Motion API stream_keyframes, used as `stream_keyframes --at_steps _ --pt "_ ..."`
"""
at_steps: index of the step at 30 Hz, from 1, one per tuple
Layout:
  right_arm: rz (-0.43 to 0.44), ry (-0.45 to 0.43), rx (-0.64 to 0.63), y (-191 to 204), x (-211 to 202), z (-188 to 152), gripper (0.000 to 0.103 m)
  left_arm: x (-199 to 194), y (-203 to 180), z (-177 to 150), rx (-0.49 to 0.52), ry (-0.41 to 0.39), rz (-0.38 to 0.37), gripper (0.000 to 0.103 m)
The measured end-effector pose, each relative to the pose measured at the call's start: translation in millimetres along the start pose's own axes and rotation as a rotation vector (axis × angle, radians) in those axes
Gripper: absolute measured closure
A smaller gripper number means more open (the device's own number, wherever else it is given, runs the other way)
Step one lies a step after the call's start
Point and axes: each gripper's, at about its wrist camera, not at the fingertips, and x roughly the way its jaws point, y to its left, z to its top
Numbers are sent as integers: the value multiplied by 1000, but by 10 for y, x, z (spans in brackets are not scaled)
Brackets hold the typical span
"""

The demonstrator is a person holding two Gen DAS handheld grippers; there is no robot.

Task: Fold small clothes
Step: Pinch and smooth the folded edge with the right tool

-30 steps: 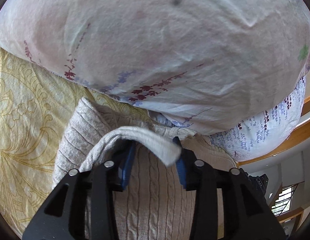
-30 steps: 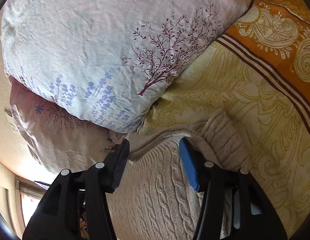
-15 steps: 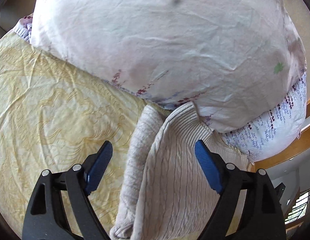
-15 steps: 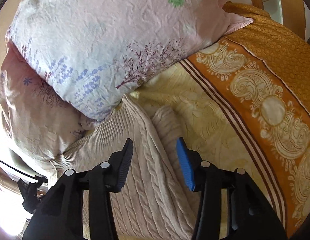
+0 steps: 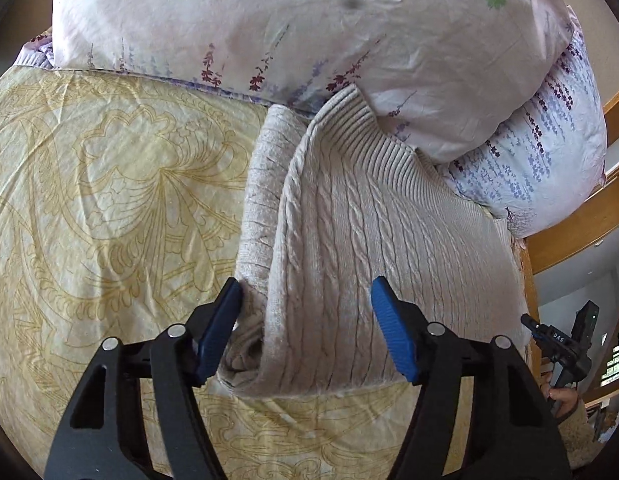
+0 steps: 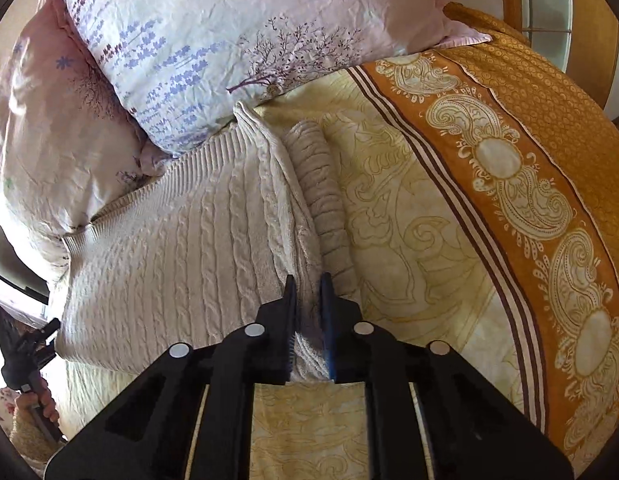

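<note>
Cable-knit sweater (image 5: 373, 248) on yellow bedspread (image 5: 109, 184), hem against pillows (image 5: 309, 28). Left gripper (image 5: 305, 320): jaws apart, straddling near edge. Right gripper (image 6: 308, 312): clamped on folded edge. Soft, bulky, floppy knit; likely best gripped at doubled edges/corners.

The sweater (image 5: 373, 232) is a cream/beige cable-knit, chunky twisted cables running lengthwise with a ribbed band along its far edge. It's lying flat on the bed, folded over on itself, with a ribbed sleeve (image 5: 265, 184) tucked alongside the main body. In the left wrist view it sits straight ahead of the left hand-held gripper (image 5: 305, 328), its near folded edge between the spread fingers, the sleeve side by the left fingertip. In the right wrist view the sweater (image 6: 181, 248) spreads ahead and to the left of the right hand-held gripper (image 6: 308, 308), whose fingers pinch the knit at its near right edge, next to the sleeve (image 6: 321, 196).
</note>
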Motion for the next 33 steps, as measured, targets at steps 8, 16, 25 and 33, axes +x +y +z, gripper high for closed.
stream_keyframes --at_steps 8,16,25,33 --pt "-49 33 1 -28 -153 -224 94 29 34 47 -3 16 -1 37" --pt "-113 -47 21 56 -225 -101 75 13 131 174 -41 7 -14 31" --pt "-56 -60 -302 946 211 68 64 167 218 409 -59 26 -44 25" --pt "-92 34 -316 908 501 47 63 302 121 418 -9 55 0 23"
